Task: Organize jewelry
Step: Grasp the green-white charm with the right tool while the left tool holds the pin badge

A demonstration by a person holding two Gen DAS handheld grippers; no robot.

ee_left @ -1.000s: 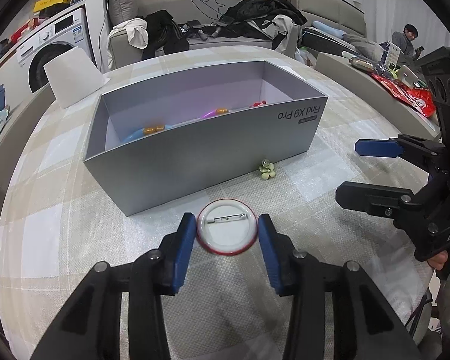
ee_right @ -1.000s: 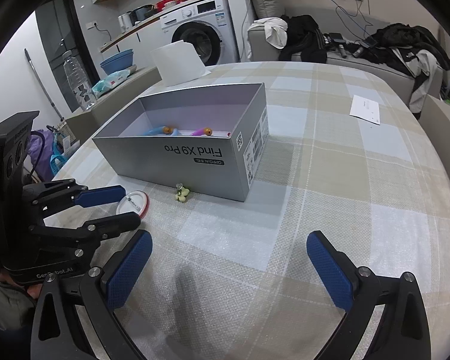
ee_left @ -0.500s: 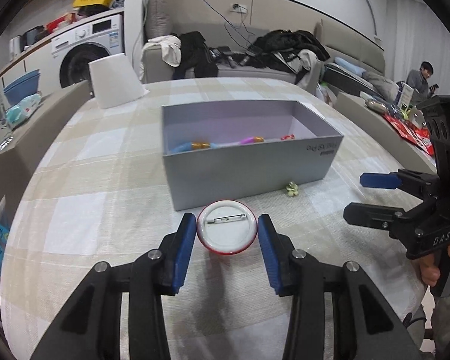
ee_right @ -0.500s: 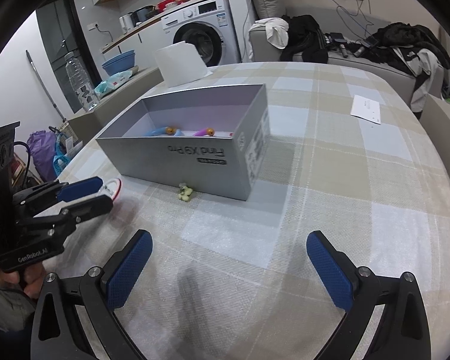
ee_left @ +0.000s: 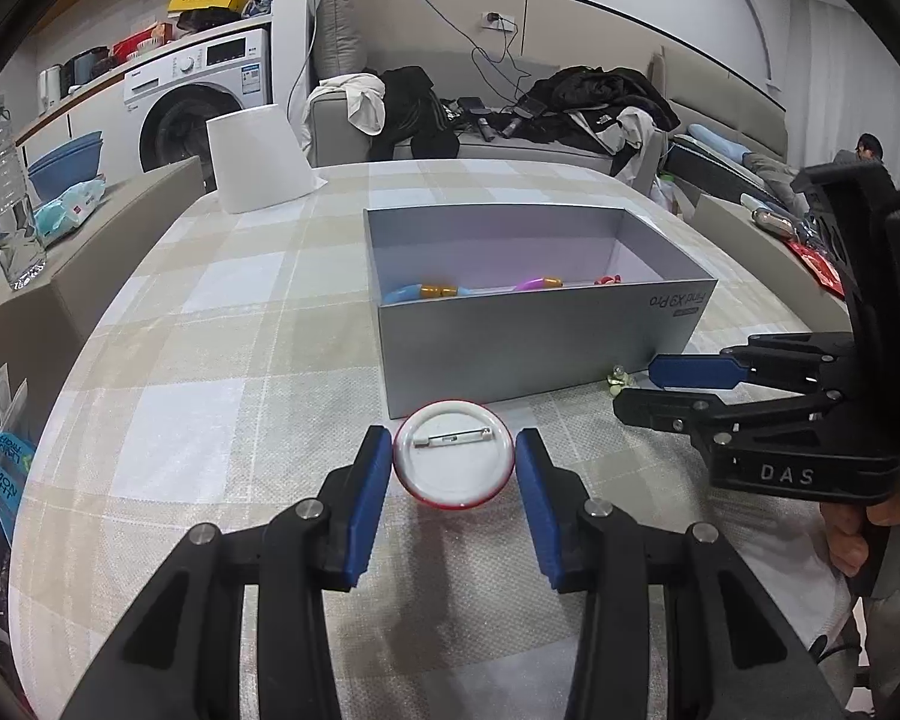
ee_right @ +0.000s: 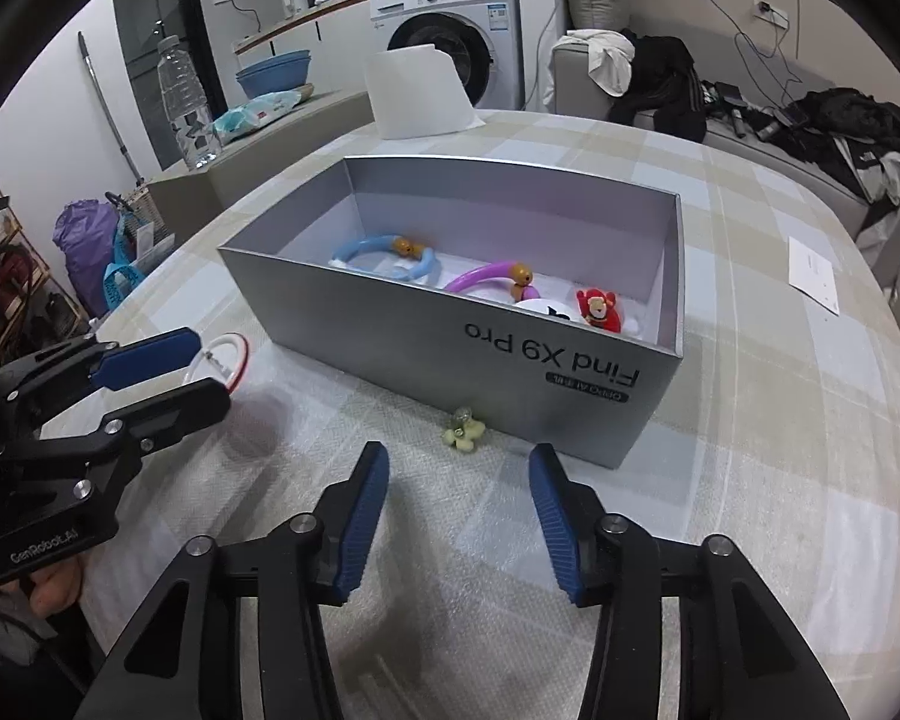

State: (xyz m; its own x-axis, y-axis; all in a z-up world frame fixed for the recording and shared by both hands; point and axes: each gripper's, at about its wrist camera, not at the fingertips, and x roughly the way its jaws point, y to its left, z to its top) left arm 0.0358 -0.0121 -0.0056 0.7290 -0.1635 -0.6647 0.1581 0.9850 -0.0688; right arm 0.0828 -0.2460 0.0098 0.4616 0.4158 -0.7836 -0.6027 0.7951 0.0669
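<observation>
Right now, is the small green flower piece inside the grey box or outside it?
Outside. The green flower piece lies on the tablecloth against the grey box front wall, ahead of the closing right gripper, whose pads do not touch it.

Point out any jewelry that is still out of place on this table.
One stray: a small pale green flower clip lies on the tablecloth just outside the grey box's front wall, while the bracelets are inside. The right gripper is closing short of it, empty. The left gripper holds the pin badge.

A home, living rm w/ laundry corner: washing machine (ee_left: pixel 201 99), sofa (ee_left: pixel 510 144) w/ clothes (ee_left: pixel 594 99), checked tablecloth (ee_left: pixel 222 324).
</observation>
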